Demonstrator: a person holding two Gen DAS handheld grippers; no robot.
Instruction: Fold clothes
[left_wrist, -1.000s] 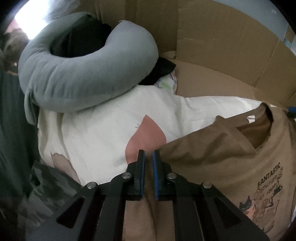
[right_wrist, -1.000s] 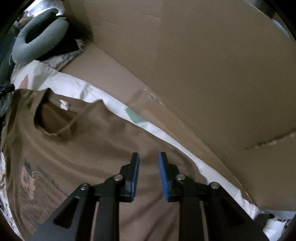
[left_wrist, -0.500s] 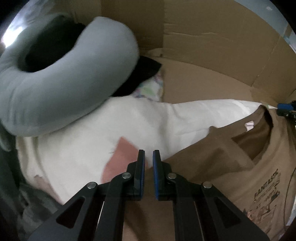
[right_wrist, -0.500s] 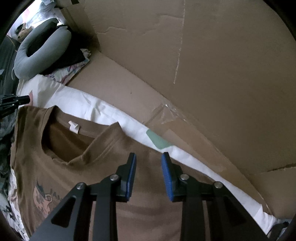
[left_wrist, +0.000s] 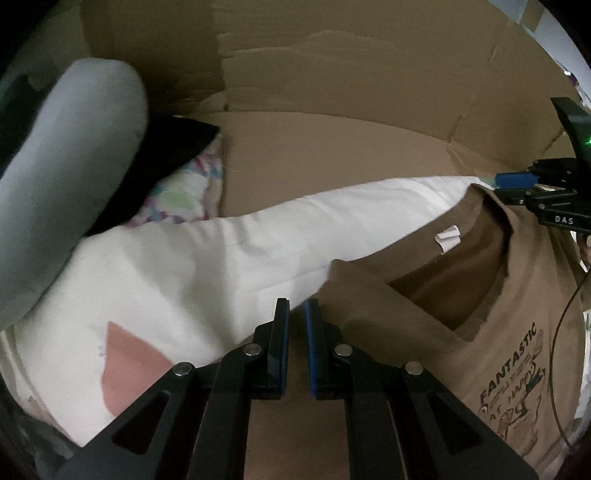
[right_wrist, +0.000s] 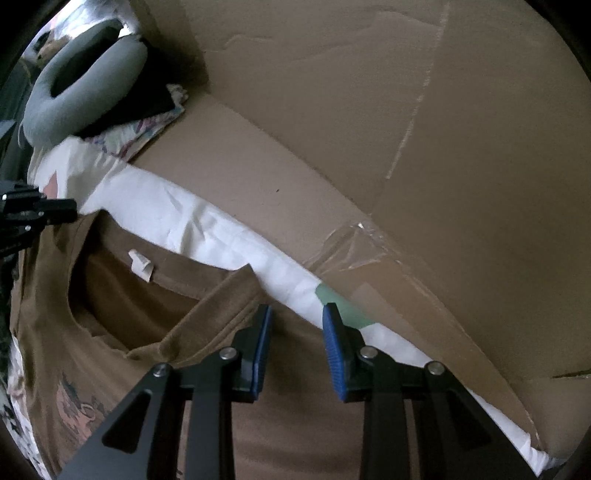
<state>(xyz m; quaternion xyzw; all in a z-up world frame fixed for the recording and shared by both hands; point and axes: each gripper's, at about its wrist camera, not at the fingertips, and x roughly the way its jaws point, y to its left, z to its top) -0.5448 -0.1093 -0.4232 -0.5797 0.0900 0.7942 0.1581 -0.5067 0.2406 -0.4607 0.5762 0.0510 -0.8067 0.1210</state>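
A brown T-shirt (left_wrist: 424, 332) with a "FANTASTIC" print lies face up on a white sheet (left_wrist: 221, 266), its collar open and a small label (left_wrist: 447, 238) showing. My left gripper (left_wrist: 296, 314) is shut on the shirt's left shoulder edge, the pads almost touching. In the right wrist view the same shirt (right_wrist: 110, 350) fills the lower left. My right gripper (right_wrist: 297, 317) stands open over the other shoulder edge, where the fabric meets the sheet (right_wrist: 207, 232). Each gripper shows in the other's view: the right gripper (left_wrist: 517, 181) at the far right, the left gripper (right_wrist: 70, 210) at the far left.
A grey neck pillow (left_wrist: 66, 184) rests on black cloth (left_wrist: 166, 155) and a patterned cloth (left_wrist: 184, 192) at the left. Cardboard walls (right_wrist: 406, 129) stand close behind the sheet. A thin cable (left_wrist: 554, 350) hangs across the shirt's print at the right.
Both grippers have moved toward the collar end of the shirt. The left one kept its hold and drifted right of the pillow. The right one now sits at the shoulder edge.
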